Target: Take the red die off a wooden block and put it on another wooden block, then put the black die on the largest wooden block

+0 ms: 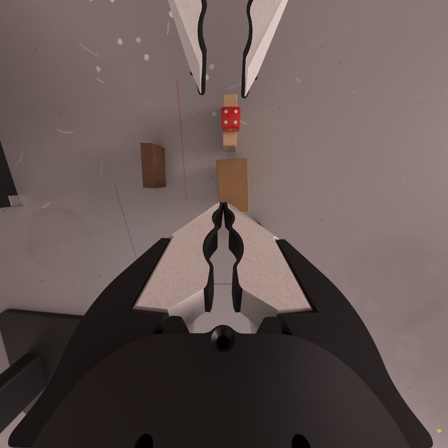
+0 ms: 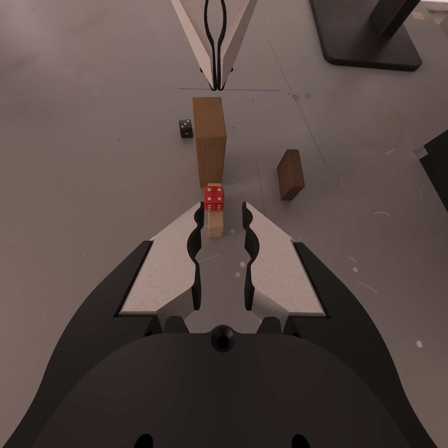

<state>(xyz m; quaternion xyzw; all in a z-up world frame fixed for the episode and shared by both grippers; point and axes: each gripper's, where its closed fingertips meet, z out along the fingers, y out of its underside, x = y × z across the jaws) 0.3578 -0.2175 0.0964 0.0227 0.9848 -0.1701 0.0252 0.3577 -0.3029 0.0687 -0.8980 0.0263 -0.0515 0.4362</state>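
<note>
I'm on the first step: my right tongs (image 2: 221, 206) hang spread near the red die (image 2: 214, 198), which sits on the pale wooden block (image 2: 215, 226), seemingly off-centre. Left tongs (image 1: 223, 204) are pinched empty. Next I centre, lower, squeeze.

Red die (image 1: 230, 118) w/ white pips sits atop small pale wooden block (image 1: 229, 143); left gripper (image 1: 223, 204) pinched closed, right gripper (image 1: 222, 93) spread wide opposite.
</note>
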